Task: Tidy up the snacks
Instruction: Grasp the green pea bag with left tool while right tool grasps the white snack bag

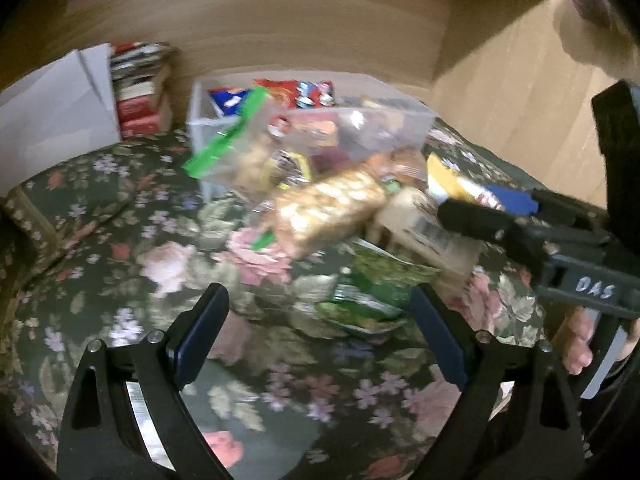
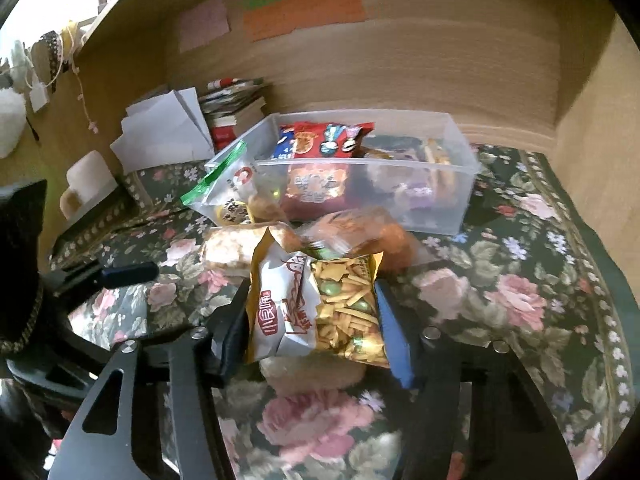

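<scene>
1. My right tongs (image 2: 312, 316) are clamped on a bag of mixed crackers (image 2: 320, 312), one finger on each side, holding it above the flowered surface (image 2: 520, 280), near the loose pile.
2. My left tongs (image 1: 320, 320) stand wide apart with nothing between them, just in front of a green packet (image 1: 368, 292) lying on the cloth.
3. The clear plastic bin (image 2: 460, 184) sits at the far side against the wooden wall. It already holds several packets, a red one (image 2: 316, 140) and a blue one among them, so part of the sorting looks done.
4. Still outside the bin: a zip bag with a green seal (image 2: 228, 192) leaning on its left front corner, a pack of pale puffed cakes (image 1: 328, 208), an orange bag (image 2: 360, 232) and the green packet.
5. I judge the job about half finished; the bag in my right tongs looks next for the bin.
</scene>
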Demonstrator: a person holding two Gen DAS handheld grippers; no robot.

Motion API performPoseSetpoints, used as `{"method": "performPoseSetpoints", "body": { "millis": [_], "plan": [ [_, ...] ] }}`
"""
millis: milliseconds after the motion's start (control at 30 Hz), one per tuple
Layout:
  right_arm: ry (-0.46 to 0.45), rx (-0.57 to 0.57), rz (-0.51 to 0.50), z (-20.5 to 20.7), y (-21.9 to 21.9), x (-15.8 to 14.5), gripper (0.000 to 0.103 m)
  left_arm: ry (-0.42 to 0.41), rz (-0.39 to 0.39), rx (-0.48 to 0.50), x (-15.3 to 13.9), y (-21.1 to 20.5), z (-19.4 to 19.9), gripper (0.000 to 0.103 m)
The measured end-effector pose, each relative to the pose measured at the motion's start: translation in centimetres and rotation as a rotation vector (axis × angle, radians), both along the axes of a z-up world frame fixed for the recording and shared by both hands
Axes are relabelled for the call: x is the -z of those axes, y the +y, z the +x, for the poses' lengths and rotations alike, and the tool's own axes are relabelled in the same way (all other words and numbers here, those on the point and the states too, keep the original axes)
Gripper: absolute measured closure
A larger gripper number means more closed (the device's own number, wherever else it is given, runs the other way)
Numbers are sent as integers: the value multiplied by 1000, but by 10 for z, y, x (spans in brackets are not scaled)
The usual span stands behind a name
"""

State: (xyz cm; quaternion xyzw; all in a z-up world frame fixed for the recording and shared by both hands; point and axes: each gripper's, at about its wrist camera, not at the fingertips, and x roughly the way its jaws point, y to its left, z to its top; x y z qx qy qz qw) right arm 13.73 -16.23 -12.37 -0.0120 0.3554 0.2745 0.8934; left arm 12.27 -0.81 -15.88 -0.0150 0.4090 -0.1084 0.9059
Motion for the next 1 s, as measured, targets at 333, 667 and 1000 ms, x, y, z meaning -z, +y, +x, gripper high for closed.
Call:
{"method": "performPoseSetpoints", "body": {
  "millis": [333,667,1000],
  "plan": [
    [-34,68,33,-15,-38,-12,49,3,30,33,22,-23,15,39],
    [-56,89,50,-12,-48,-17,49,-40,2,27,0,-12,6,66],
    [-146,83,62,1,-42,-47,49,-199,-26,-12,-67,0,9,66]
  ]
}}
